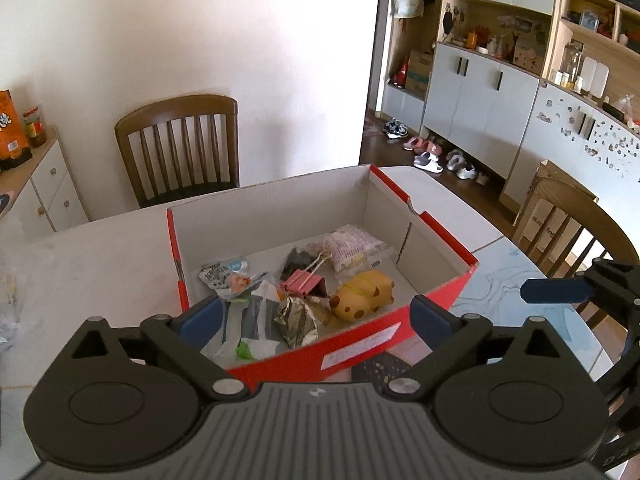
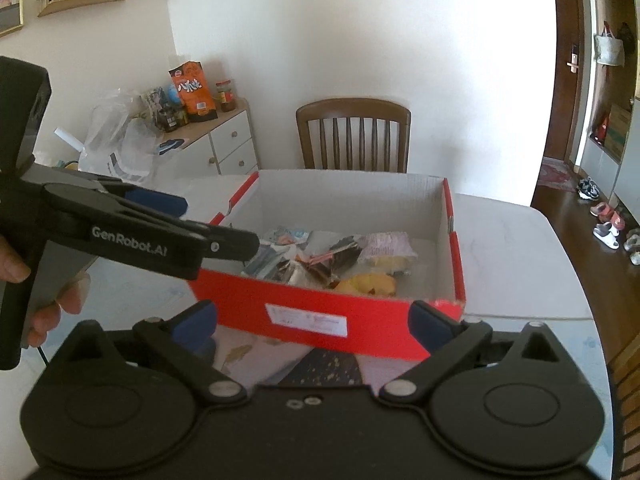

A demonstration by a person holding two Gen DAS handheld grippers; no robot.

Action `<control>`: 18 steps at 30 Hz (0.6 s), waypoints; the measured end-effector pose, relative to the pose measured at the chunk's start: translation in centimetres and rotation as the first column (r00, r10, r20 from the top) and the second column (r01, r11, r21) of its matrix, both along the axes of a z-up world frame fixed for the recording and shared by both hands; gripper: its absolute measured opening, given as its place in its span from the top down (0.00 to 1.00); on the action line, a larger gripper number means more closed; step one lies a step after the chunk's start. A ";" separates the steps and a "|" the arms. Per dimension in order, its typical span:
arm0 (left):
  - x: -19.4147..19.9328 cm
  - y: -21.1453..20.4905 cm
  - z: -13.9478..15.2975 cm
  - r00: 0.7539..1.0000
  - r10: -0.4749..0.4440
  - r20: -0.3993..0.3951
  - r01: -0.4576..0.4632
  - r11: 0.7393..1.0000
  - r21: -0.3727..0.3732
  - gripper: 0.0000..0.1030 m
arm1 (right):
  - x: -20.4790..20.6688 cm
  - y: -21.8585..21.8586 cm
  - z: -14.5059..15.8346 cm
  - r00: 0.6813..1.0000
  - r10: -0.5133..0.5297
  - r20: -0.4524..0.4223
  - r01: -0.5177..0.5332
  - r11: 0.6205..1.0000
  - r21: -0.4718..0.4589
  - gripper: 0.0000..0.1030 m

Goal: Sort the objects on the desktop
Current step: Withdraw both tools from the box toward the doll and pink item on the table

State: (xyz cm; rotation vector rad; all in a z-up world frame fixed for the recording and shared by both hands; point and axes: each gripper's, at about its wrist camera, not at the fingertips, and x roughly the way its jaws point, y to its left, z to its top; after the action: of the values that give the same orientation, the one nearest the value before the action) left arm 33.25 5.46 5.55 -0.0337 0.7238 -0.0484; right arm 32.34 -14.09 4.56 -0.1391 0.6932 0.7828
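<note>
My left tool (image 1: 316, 316) hangs over the near wall of the red box (image 1: 360, 338), its blue-padded fingers (image 1: 200, 318) spread wide with nothing between them. My right tool (image 2: 314, 322) sits just short of the same box (image 2: 328, 300), low over the counter (image 2: 520, 248), and its fingers (image 2: 430, 326) are spread wide and empty too. The box stands on the counter (image 1: 100, 256) toward its far edge, with a wooden chair (image 1: 180, 148) beyond that edge. Inside the box lies a jumble: a pink binder clip (image 1: 302, 282) near the middle, a yellow spotted toy (image 1: 362, 294) to the right of it against the near wall, a crumpled foil packet (image 1: 298, 318) in front of the clip, a pale snack pack (image 1: 350, 246) toward the far right corner, and printed wrappers (image 1: 224, 276) on the left side. From the right wrist view, my left tool (image 2: 224, 236) reaches in from the left over the box's near left corner. A dark speckled sheet (image 2: 324, 368) lies on the counter just before the box.
</note>
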 end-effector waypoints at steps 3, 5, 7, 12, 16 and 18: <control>-1.1 -0.1 -0.4 1.000 -0.007 0.002 0.007 1.000 -0.002 0.01 | -1.1 -0.3 -0.6 1.000 -0.018 -0.003 0.018 1.000 -0.009 0.01; -2.0 -0.1 -0.8 1.000 -0.015 0.006 0.015 1.000 0.001 0.01 | -1.8 -0.6 -1.1 1.000 -0.028 -0.008 0.028 1.000 -0.014 0.01; -2.9 0.0 -1.2 1.000 -0.020 0.005 0.020 1.000 0.000 0.01 | -2.6 -0.8 -1.6 0.999 -0.039 -0.012 0.039 0.999 -0.023 0.01; -5.1 0.5 -2.8 1.000 -0.011 -0.007 0.011 1.000 -0.024 0.01 | -4.3 -1.2 -3.3 0.998 -0.060 -0.020 0.059 0.997 -0.048 0.01; -6.9 0.8 -4.3 1.000 -0.003 -0.020 0.002 0.999 -0.038 0.01 | -5.3 -1.4 -4.3 0.997 -0.075 -0.018 0.073 0.995 -0.065 0.01; -7.8 1.0 -5.1 1.000 0.000 -0.023 -0.001 0.999 -0.043 0.01 | -5.6 -1.7 -4.8 0.996 -0.087 -0.019 0.085 0.994 -0.070 0.01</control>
State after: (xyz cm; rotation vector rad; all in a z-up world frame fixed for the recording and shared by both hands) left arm 25.40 6.44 0.43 -0.0760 0.7454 -0.0631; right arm 26.77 -15.80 -0.24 -0.1626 0.7429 0.6791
